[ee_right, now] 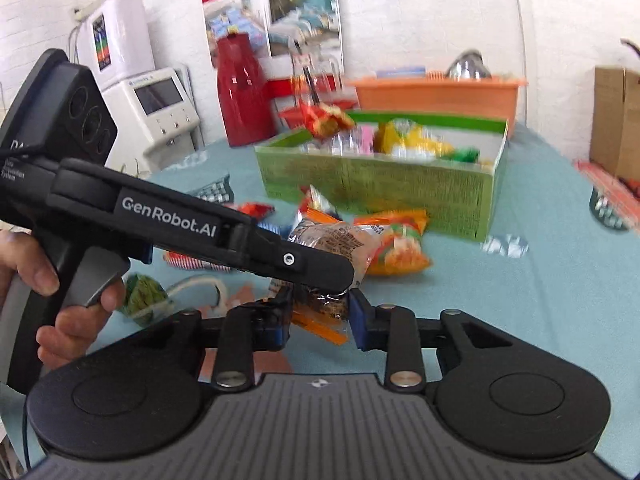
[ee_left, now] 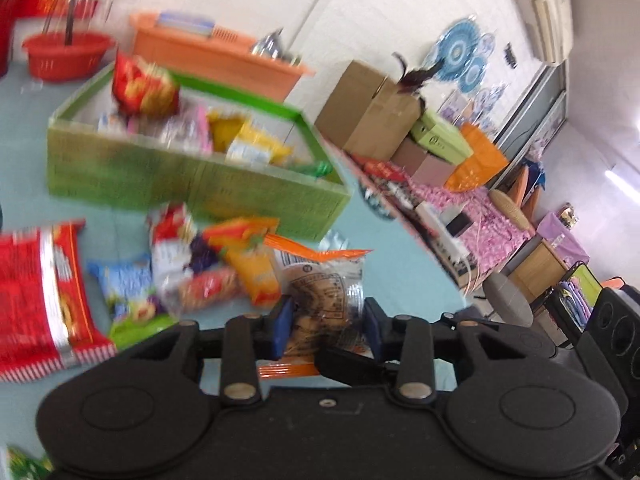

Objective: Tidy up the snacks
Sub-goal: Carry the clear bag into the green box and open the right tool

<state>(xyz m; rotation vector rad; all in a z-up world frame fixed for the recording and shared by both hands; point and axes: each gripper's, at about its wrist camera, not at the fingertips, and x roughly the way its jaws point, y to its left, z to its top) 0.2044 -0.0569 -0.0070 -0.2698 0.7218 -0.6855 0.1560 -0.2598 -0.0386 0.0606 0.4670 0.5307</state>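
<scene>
Both grippers pinch one clear snack packet (ee_left: 324, 296): the left gripper (ee_left: 326, 326) and right gripper (ee_right: 320, 316) stand half closed on it. Beyond the fingertips, the green box (ee_left: 192, 176) holds several snacks; loose packets (ee_left: 224, 264) remain on the table.

A green rectangular cardboard box (ee_right: 380, 184) stands on the pale blue tablecloth (ee_right: 540, 280), with many snack packets inside it. Behind the box lies a long orange plastic tray (ee_right: 440, 94), and to its left a red plastic basket (ee_left: 66, 54). In front of the box a loose heap of packets lies on the cloth. Nearest of these, a clear-wrapped brown snack packet with orange ends (ee_left: 324, 292) sits between the fingers of both grippers, the left gripper (ee_right: 352, 276) crossing from the left over the right gripper (ee_right: 320, 320). A large red crinkled bag (ee_left: 36, 296) lies left of the heap.
</scene>
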